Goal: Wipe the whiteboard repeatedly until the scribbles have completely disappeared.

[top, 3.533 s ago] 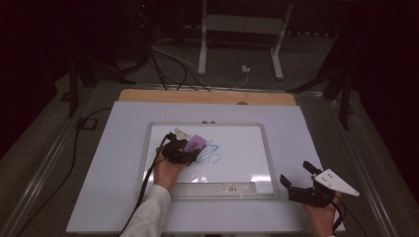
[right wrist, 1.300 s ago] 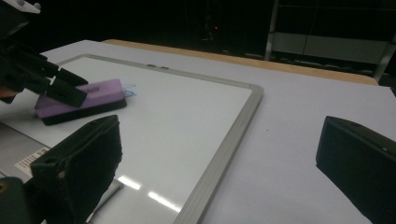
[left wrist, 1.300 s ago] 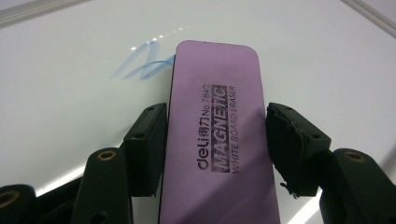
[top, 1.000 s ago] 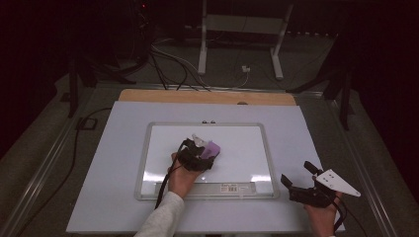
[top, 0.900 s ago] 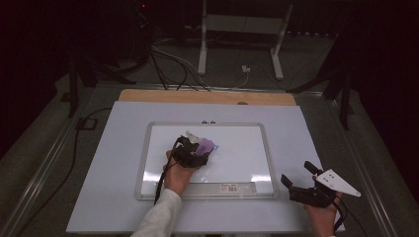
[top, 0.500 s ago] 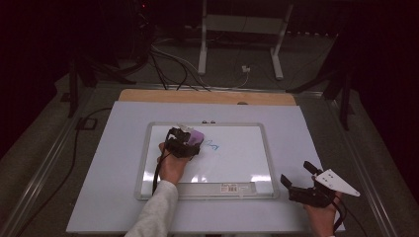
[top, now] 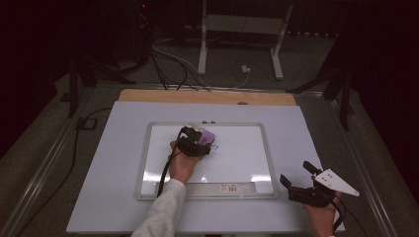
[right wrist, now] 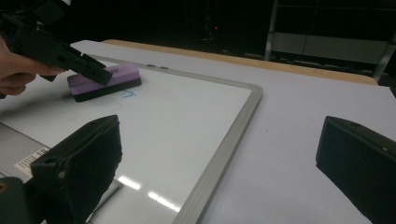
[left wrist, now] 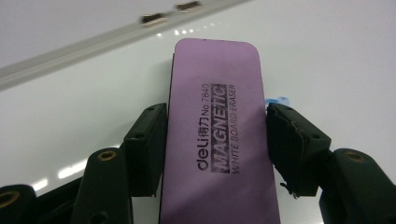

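A purple whiteboard eraser [left wrist: 217,140] lies flat on the whiteboard [top: 237,158], and my left gripper [left wrist: 215,144] is shut on its two long sides. From above, that left gripper [top: 196,143] and the eraser [top: 207,136] sit at the board's upper middle. A small blue pen mark [top: 216,146] shows just right of the eraser; the same blue mark [right wrist: 127,94] shows on the board in the right gripper view, beside the eraser [right wrist: 103,82]. My right gripper [top: 299,185] rests off the board's lower right corner, jaws wide open [right wrist: 219,154] and holding nothing.
The whiteboard lies on a white sheet [top: 99,163] over a wooden tabletop [top: 207,97]. A pen tray with a barcode label [top: 230,188] runs along the board's near edge. Cables [top: 168,54] and a stand [top: 237,34] are on the floor beyond.
My left gripper has swept the eraser back and forth across the board's upper middle, and most of the blue scribble is gone. The right gripper has stayed put.
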`<state>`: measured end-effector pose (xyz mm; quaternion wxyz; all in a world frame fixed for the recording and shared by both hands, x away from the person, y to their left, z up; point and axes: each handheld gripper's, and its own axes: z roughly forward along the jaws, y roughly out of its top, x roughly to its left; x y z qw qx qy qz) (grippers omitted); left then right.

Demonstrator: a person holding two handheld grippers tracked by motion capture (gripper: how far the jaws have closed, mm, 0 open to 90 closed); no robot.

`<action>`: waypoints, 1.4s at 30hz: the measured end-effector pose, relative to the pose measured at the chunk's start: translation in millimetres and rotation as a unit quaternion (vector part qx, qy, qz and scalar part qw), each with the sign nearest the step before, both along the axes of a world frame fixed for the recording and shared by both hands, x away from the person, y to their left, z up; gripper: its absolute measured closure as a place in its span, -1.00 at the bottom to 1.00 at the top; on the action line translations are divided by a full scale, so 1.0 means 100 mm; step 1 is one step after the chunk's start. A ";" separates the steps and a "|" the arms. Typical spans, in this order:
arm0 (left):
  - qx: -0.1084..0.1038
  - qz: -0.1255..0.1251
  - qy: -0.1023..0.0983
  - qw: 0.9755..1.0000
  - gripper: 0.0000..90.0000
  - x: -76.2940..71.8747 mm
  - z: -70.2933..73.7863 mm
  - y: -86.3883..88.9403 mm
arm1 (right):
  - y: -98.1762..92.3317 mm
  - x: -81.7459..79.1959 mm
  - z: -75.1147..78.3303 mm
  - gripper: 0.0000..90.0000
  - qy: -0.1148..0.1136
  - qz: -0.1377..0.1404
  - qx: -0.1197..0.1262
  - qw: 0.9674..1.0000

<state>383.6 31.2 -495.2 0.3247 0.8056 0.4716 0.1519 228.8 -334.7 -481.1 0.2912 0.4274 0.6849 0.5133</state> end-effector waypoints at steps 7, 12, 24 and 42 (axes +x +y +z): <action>0.005 0.016 0.002 1.000 -0.06 0.10 0.01 0.04 | -0.01 -0.01 0.01 -0.98 -0.001 -0.001 0.000 1.000; -0.003 0.047 0.007 0.999 -0.06 0.23 0.00 0.17 | -0.04 -0.01 0.01 -0.98 -0.001 -0.003 0.004 1.000; 0.016 -0.039 0.003 0.999 -0.06 -0.09 0.03 -0.21 | -0.02 -0.01 0.01 -0.98 0.000 -0.001 0.002 1.000; 0.019 0.028 -0.003 0.999 -0.06 0.05 0.02 0.06 | -0.03 -0.02 0.01 -0.98 -0.001 -0.003 0.003 1.000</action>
